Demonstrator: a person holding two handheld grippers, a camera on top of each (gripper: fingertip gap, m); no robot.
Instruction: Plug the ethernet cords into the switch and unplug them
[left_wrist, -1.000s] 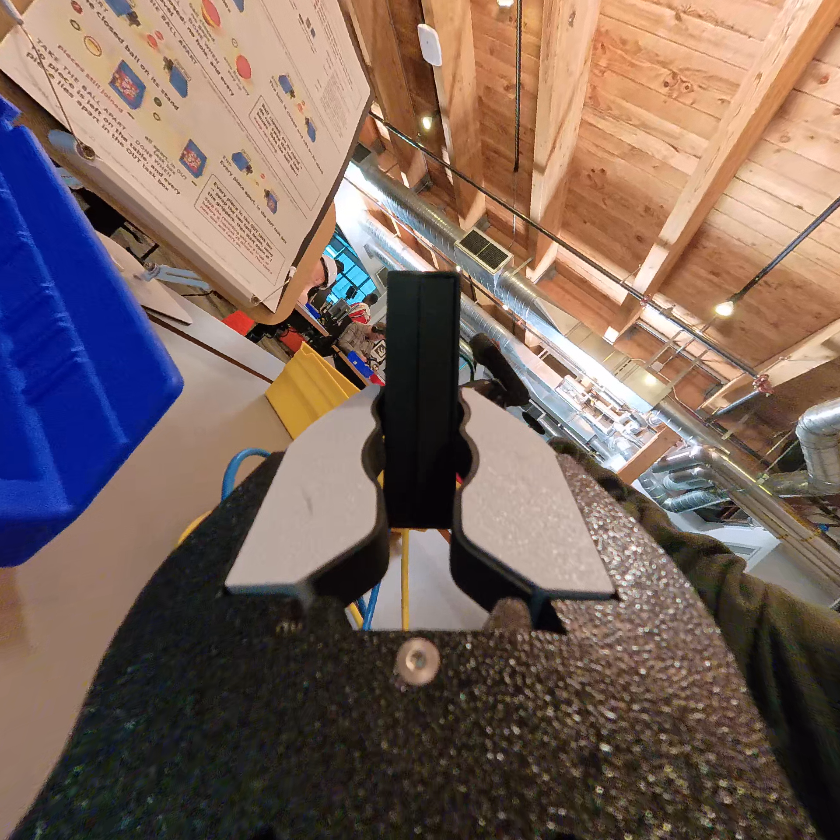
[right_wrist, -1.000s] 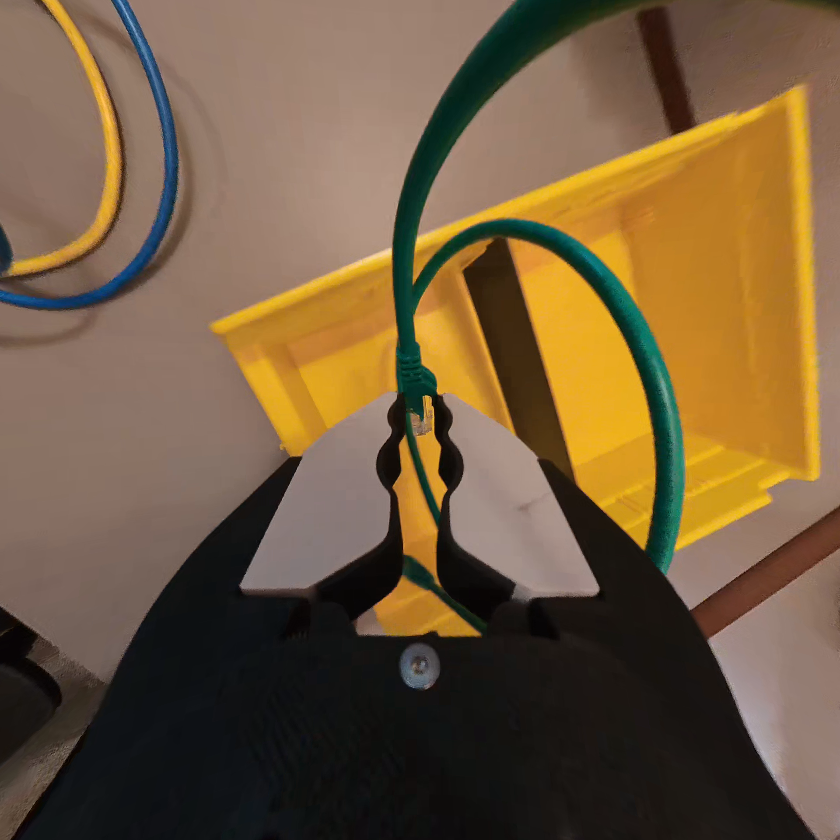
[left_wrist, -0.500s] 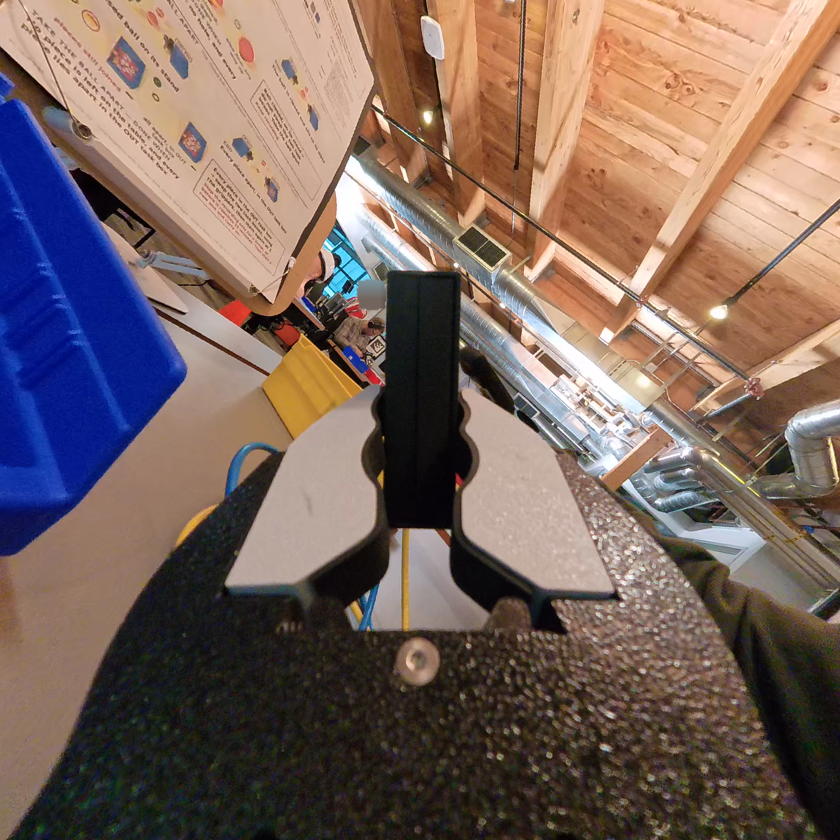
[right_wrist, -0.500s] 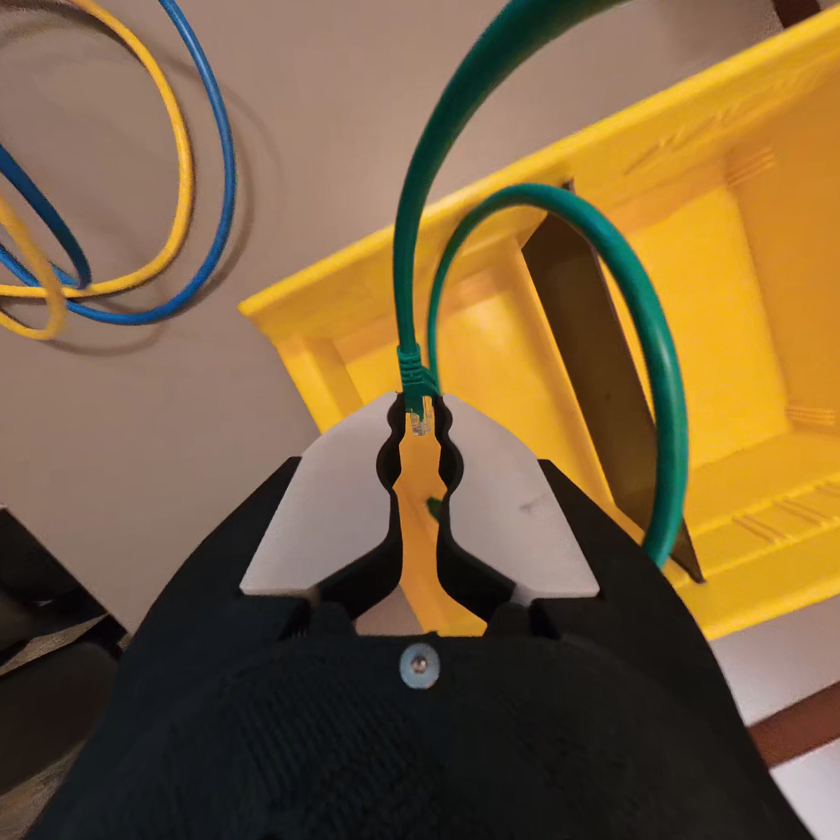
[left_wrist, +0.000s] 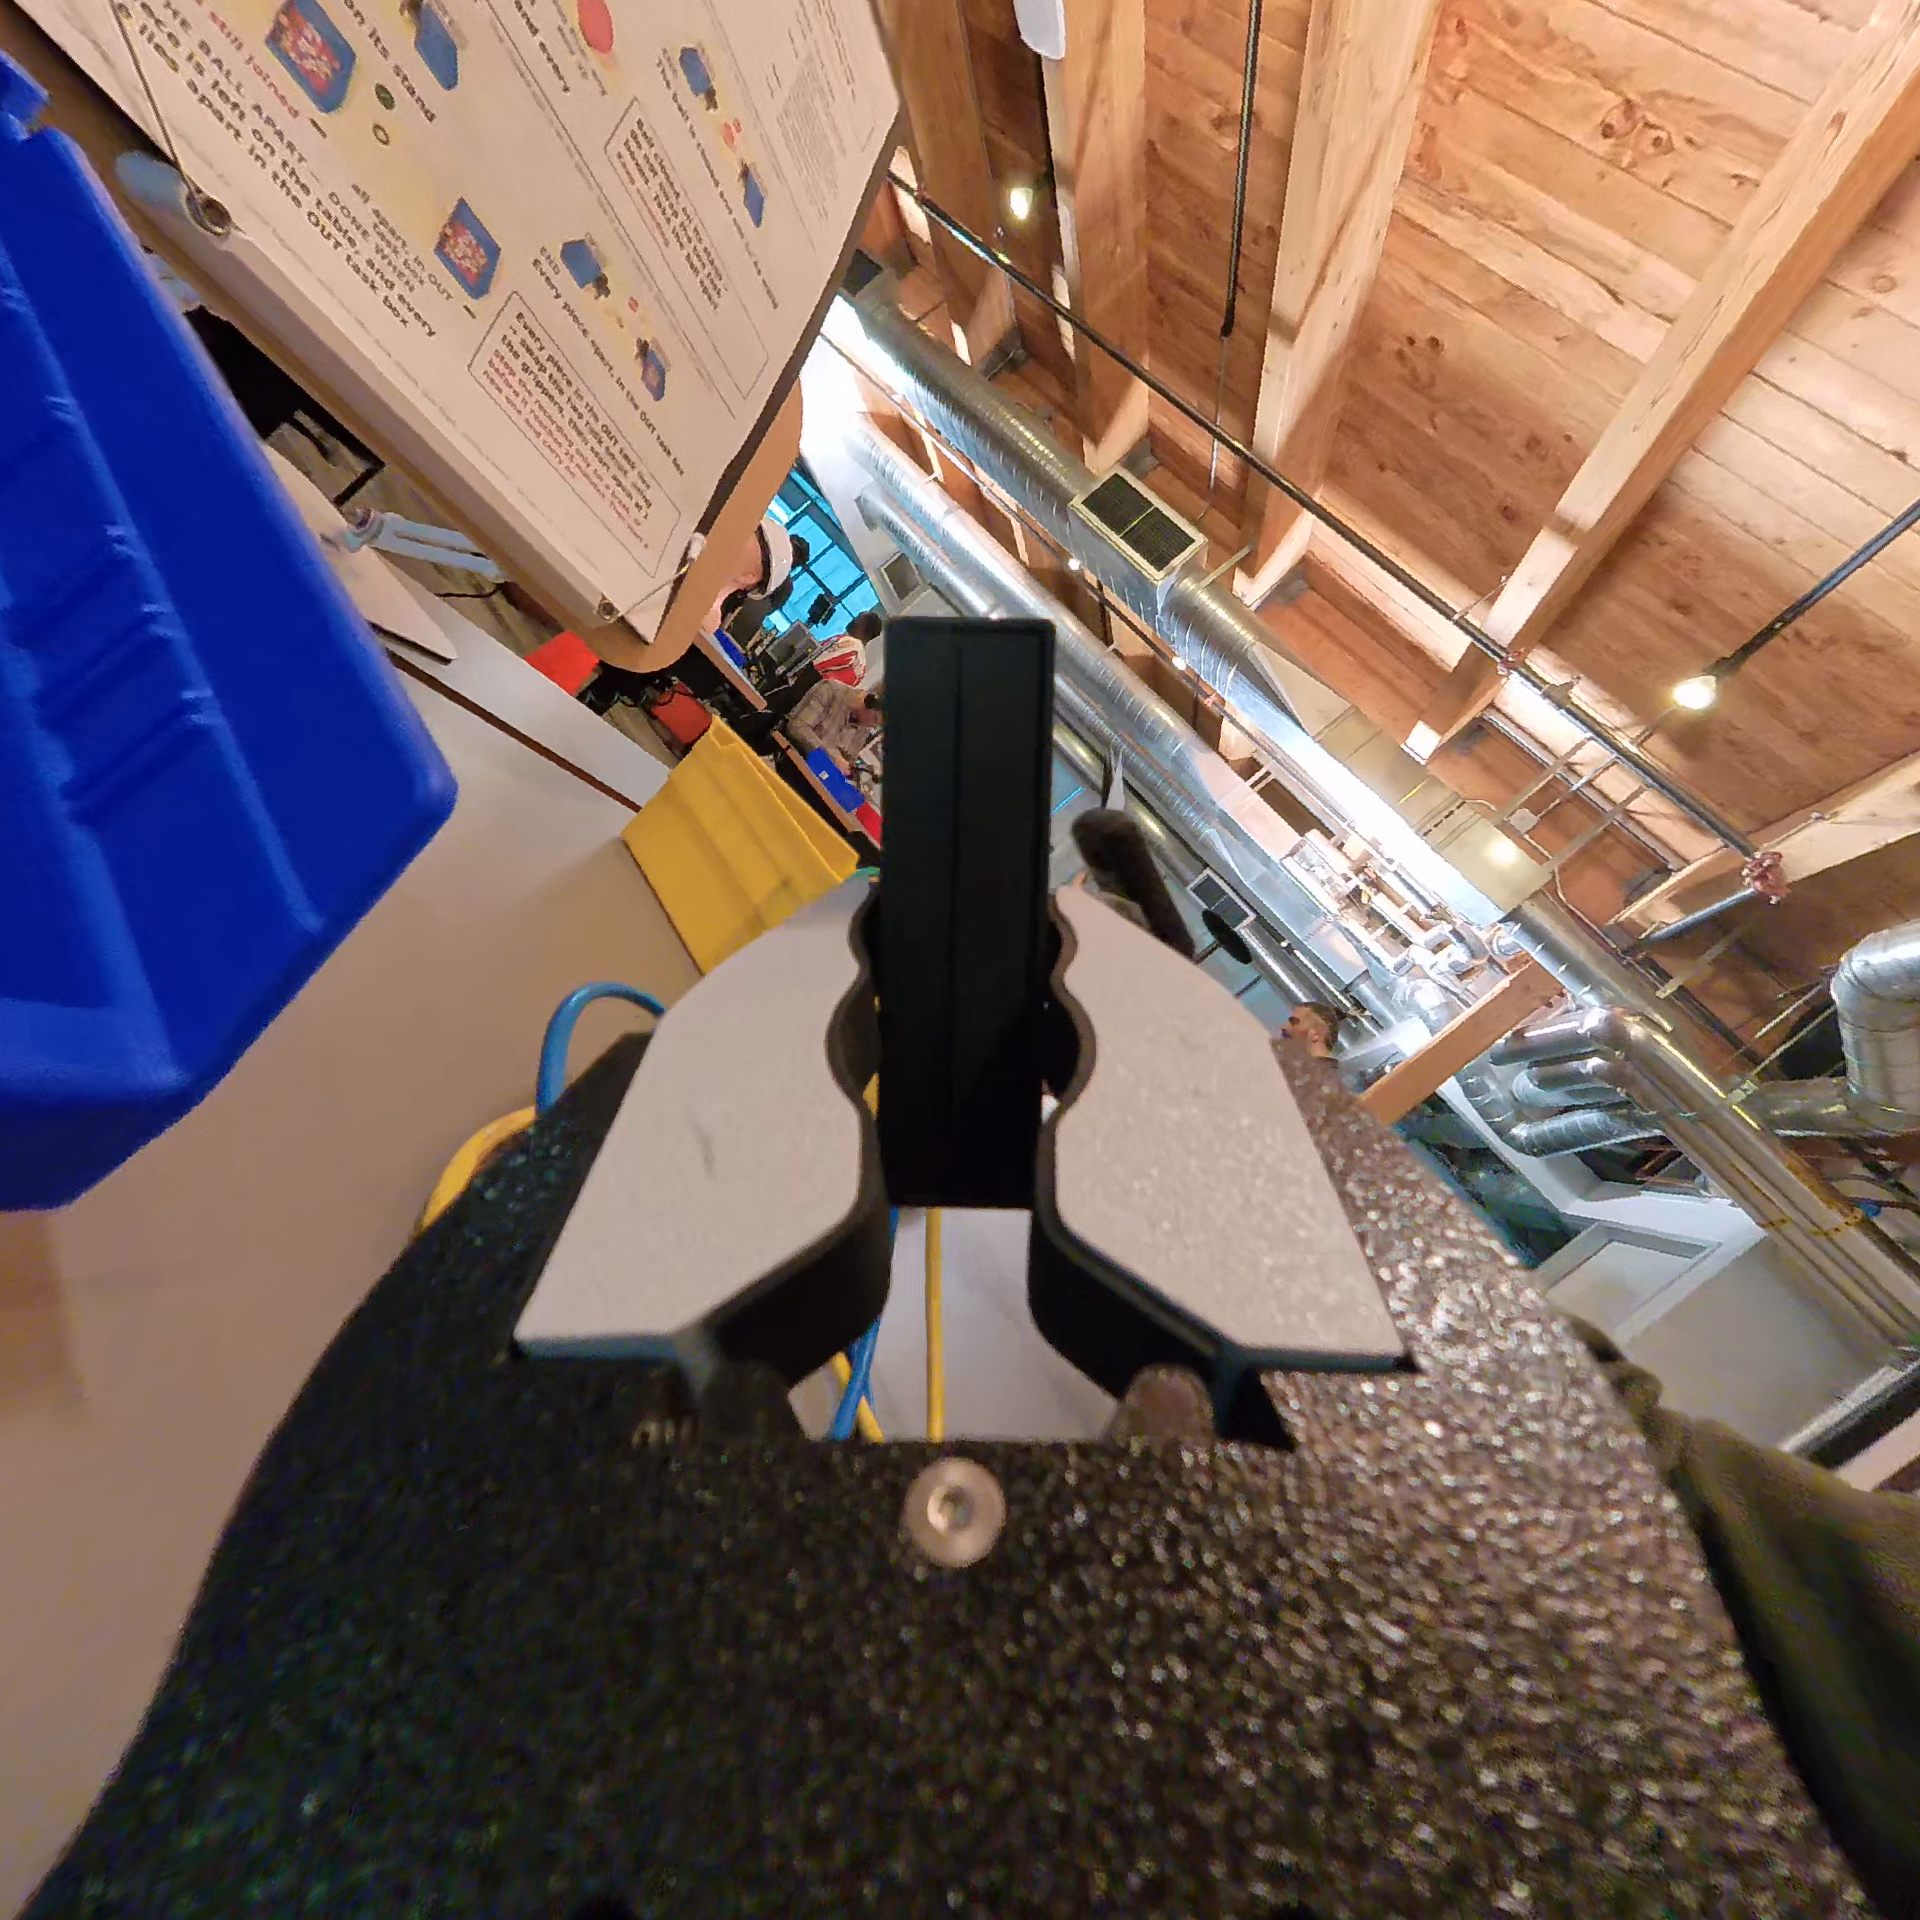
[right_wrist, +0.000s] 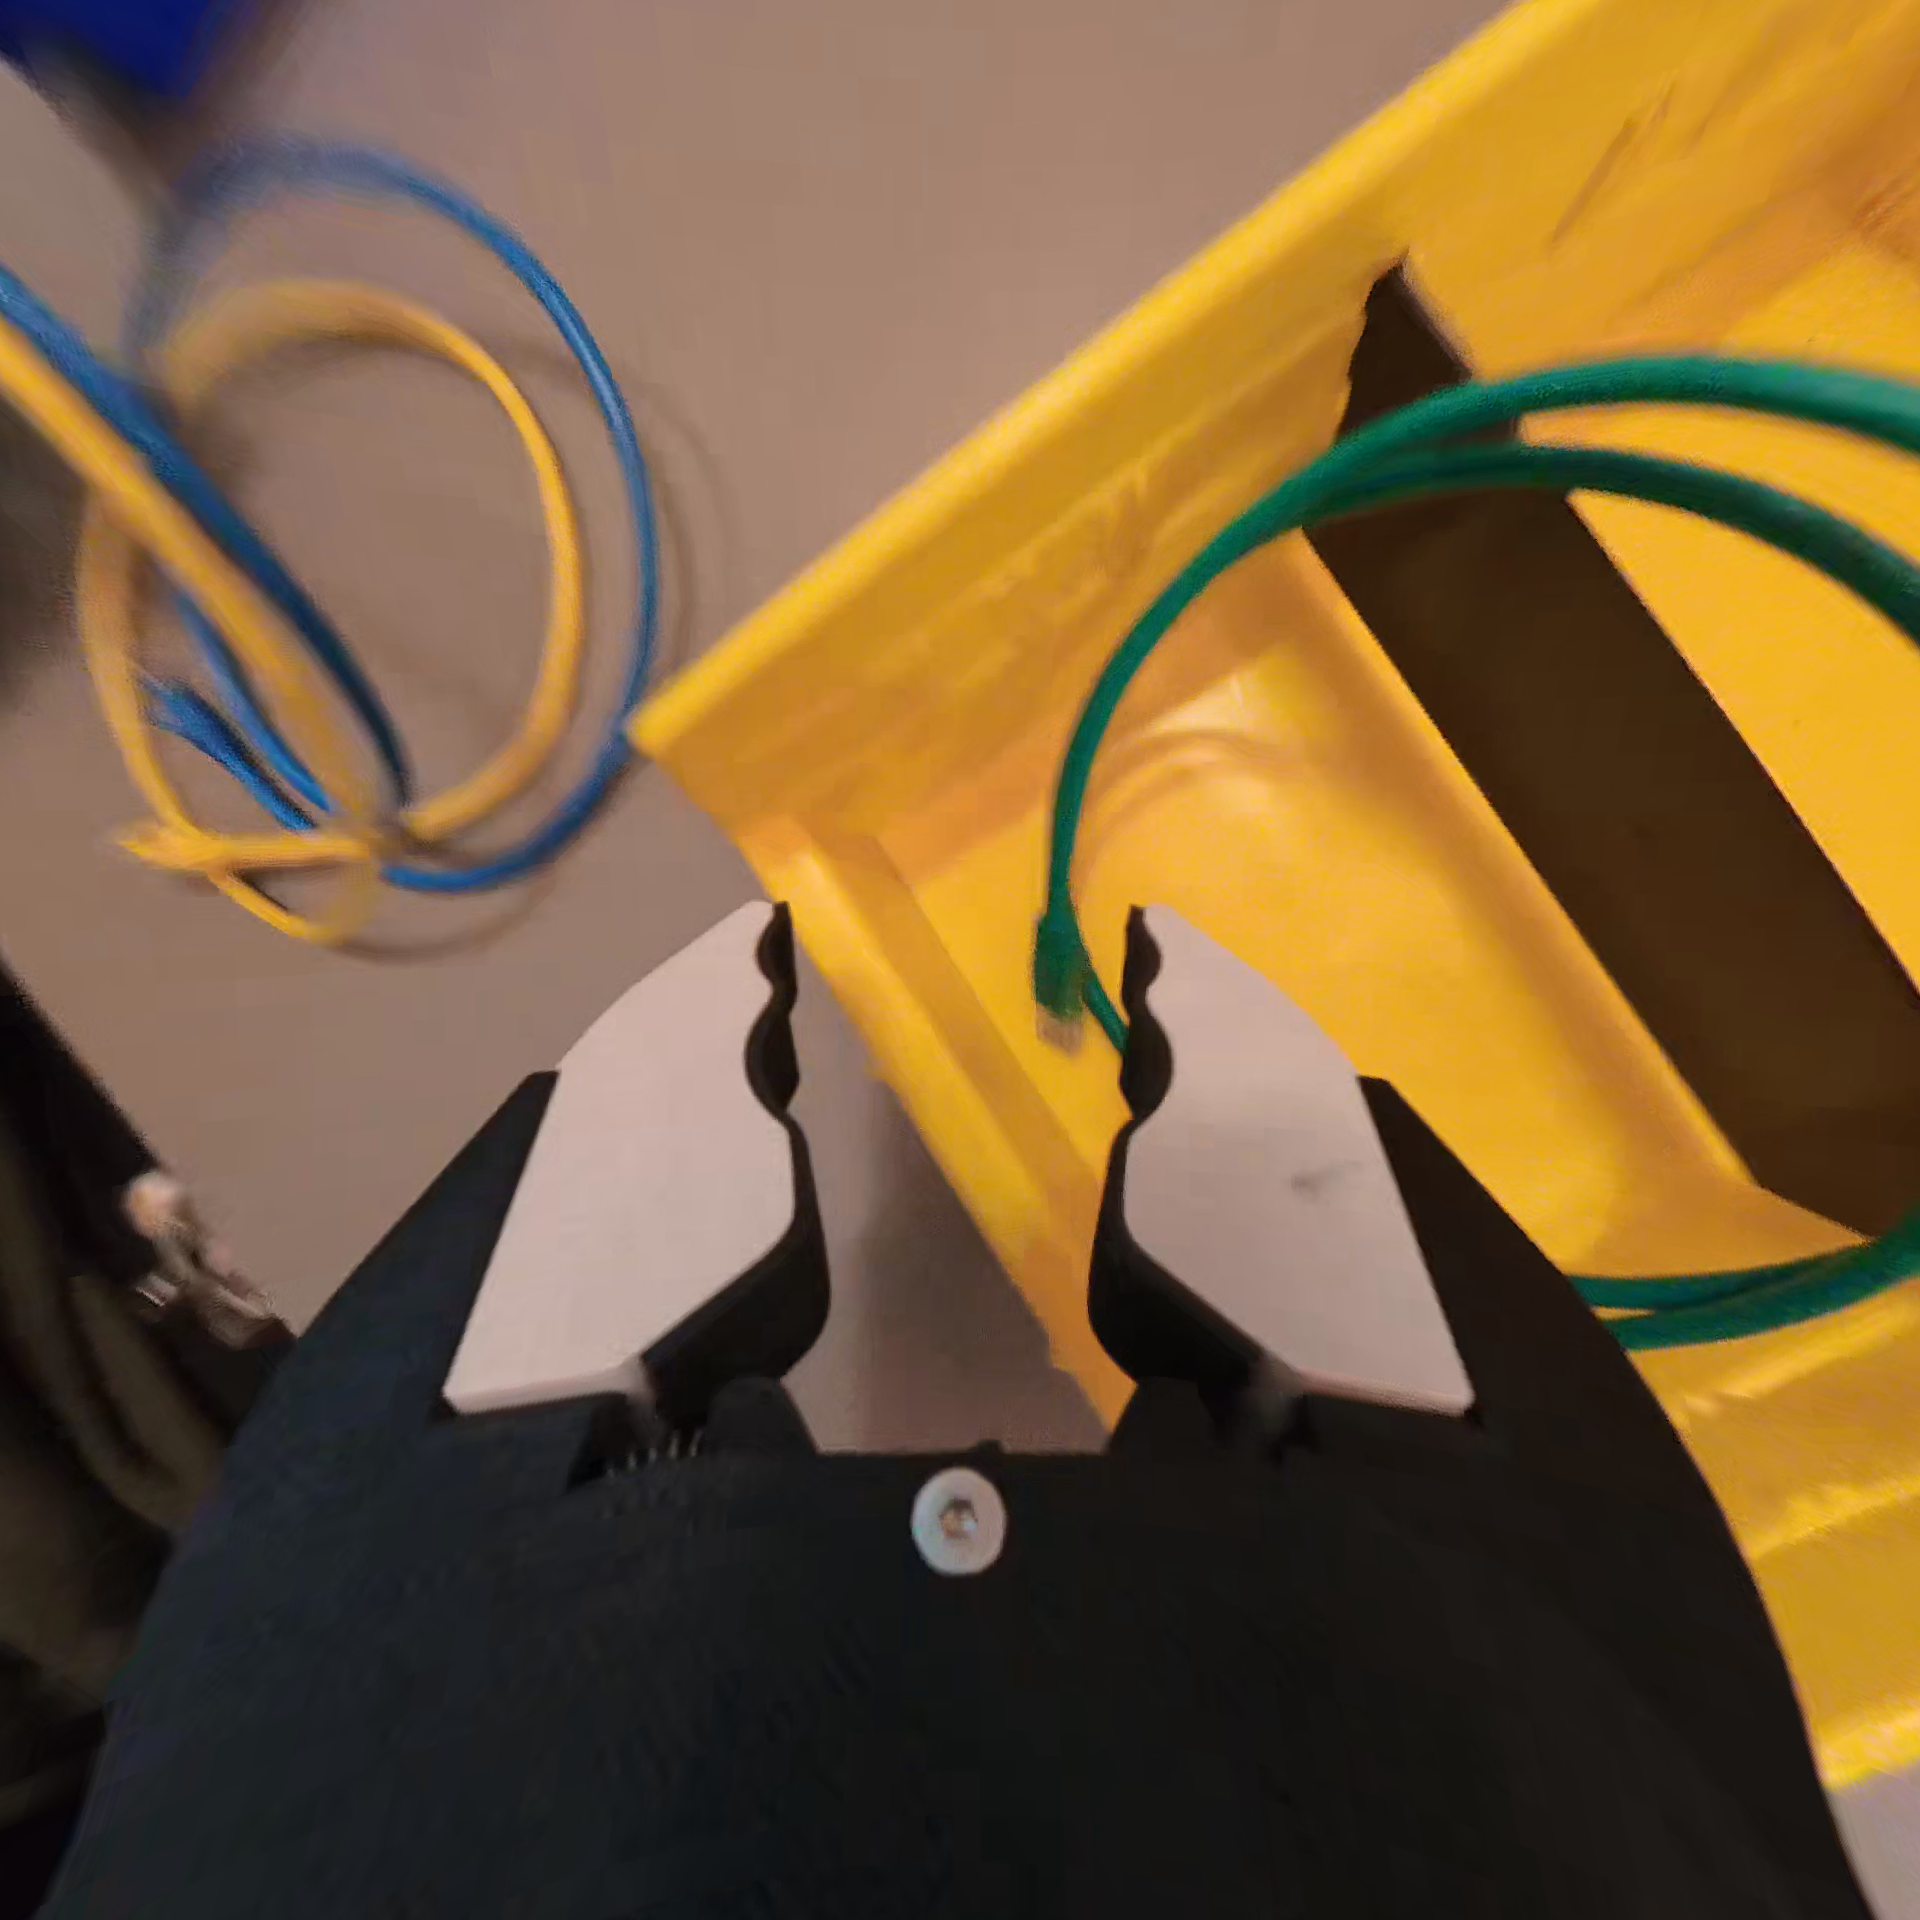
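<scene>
My left gripper (left_wrist: 961, 925) is shut on the black switch (left_wrist: 964, 790), a slim black box that stands upright between the jaws and points at the ceiling. My right gripper (right_wrist: 956, 925) is open and empty above the near corner of the yellow bin (right_wrist: 1039, 582). The green ethernet cord (right_wrist: 1195, 603) loops loose over the bin. Its plug (right_wrist: 1058, 982) hangs free just inside my right finger. A blue cord (right_wrist: 634, 520) and a yellow cord (right_wrist: 561, 582) lie coiled on the table to the left. They also show below the switch in the left wrist view (left_wrist: 932, 1320).
A blue bin (left_wrist: 156, 727) stands close on the left of the tan table (left_wrist: 312, 1195). The yellow bin (left_wrist: 727, 842) sits beyond it and holds a dark divider (right_wrist: 1610, 727). A poster board (left_wrist: 499, 260) hangs overhead. A dark sleeve (left_wrist: 1818, 1610) is at the right.
My right gripper has opened and let go of the green cord's plug, which now hangs loose over the yellow bin. The left gripper still holds the switch, barely moved.
</scene>
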